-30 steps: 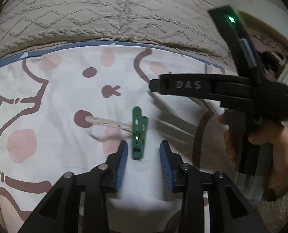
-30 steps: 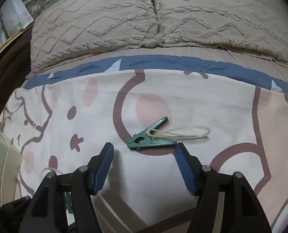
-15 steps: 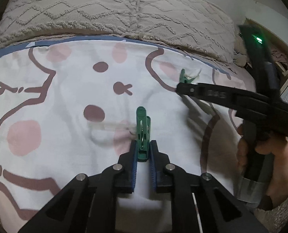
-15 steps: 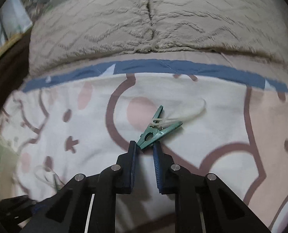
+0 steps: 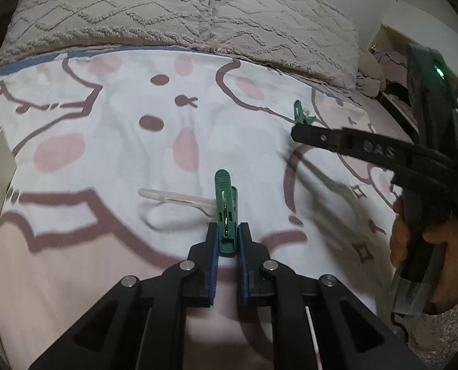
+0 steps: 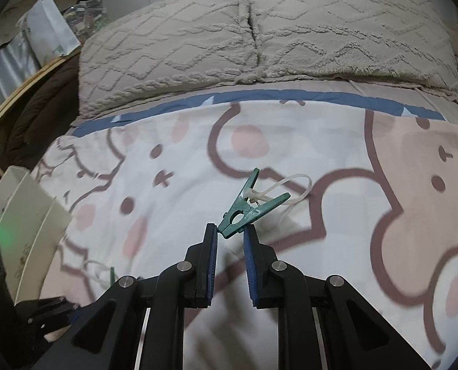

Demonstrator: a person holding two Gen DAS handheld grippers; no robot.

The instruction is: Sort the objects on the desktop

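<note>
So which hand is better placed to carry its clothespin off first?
Left, probably. The left gripper clamps its clothespin squarely along the body, while the right gripper pinches only the tip of its clothespin.

**Both my jaws clamped shut**

My left gripper [image 5: 228, 240] reaches forward and level, its blue-padded jaws pressed close on a green clothespin [image 5: 225, 215]. My right gripper [image 6: 230, 232] has its jaws pinched on the tip of another green clothespin [image 6: 249, 206]. In the left wrist view my right hand [image 5: 429, 246] wraps the black handle, held upright.
</note>
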